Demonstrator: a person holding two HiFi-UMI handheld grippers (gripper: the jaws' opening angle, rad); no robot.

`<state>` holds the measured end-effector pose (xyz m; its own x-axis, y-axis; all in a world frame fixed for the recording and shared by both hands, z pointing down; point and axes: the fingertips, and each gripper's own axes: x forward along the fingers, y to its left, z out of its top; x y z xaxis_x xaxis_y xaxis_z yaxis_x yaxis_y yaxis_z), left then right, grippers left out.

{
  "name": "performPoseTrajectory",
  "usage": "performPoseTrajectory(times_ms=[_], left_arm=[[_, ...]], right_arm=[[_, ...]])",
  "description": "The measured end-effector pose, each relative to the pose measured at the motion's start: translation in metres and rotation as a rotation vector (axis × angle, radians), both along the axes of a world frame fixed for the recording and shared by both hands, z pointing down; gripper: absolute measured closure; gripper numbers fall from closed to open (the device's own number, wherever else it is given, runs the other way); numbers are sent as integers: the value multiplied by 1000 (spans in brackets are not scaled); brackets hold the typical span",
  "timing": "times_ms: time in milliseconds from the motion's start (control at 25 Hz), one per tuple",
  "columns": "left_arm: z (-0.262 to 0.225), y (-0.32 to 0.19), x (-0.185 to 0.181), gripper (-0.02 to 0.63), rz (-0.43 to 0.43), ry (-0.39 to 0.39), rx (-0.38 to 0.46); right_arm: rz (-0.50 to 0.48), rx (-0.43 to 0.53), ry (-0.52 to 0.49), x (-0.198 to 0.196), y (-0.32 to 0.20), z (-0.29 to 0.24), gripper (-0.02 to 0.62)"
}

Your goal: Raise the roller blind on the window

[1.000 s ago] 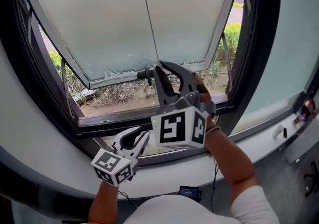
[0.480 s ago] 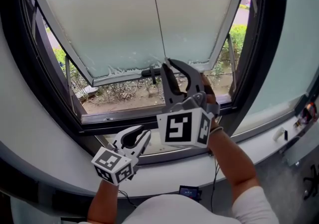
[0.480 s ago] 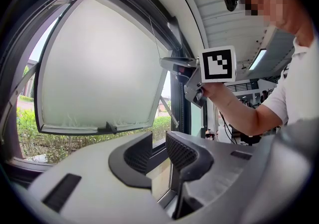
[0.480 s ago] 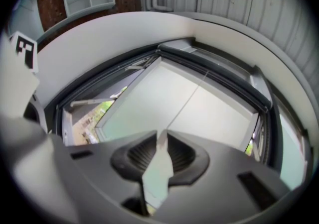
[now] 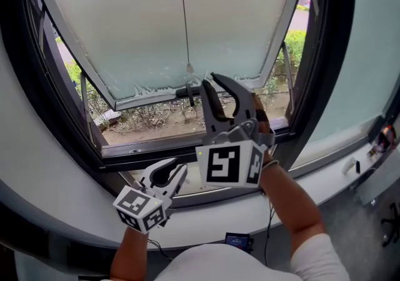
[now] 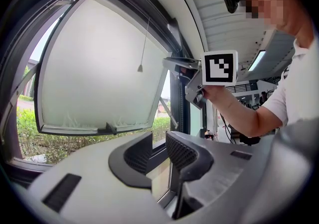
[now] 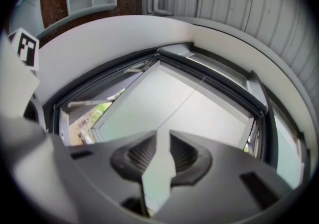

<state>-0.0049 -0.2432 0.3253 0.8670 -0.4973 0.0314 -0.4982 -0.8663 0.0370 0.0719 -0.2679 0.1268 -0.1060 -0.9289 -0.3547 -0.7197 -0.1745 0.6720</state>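
The dark window frame (image 5: 325, 86) fills my head view. Inside it the frosted sash (image 5: 125, 24) is tipped outward at the bottom, with a hedge (image 5: 290, 42) showing past its edge. My right gripper (image 5: 211, 80) points up at the sash's lower rail, and my left gripper (image 5: 177, 170) sits lower, near the sill.

The blind's pull cord (image 5: 183, 17) hangs in front of the pane and ends in a small weight (image 5: 188, 69). The weight is just up and left of my right jaw tips and not touching them (the blind itself I can't tell apart from the pane). The left gripper view shows that gap side-on, which the head view flattens. It also shows its own jaws apart with nothing between them. The right gripper view shows a narrow slit between my jaws, with only pale pane behind it.

Half a second ago the cord ran right down to those tips. Now it hangs clear, further left.
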Motion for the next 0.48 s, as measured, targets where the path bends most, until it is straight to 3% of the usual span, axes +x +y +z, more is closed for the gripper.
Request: performPoseTrajectory(times_ms=[480], left_arm=[[-1,5,0,508,9,6,-4]], right_arm=[[28,-16,3,6,3,6,523]])
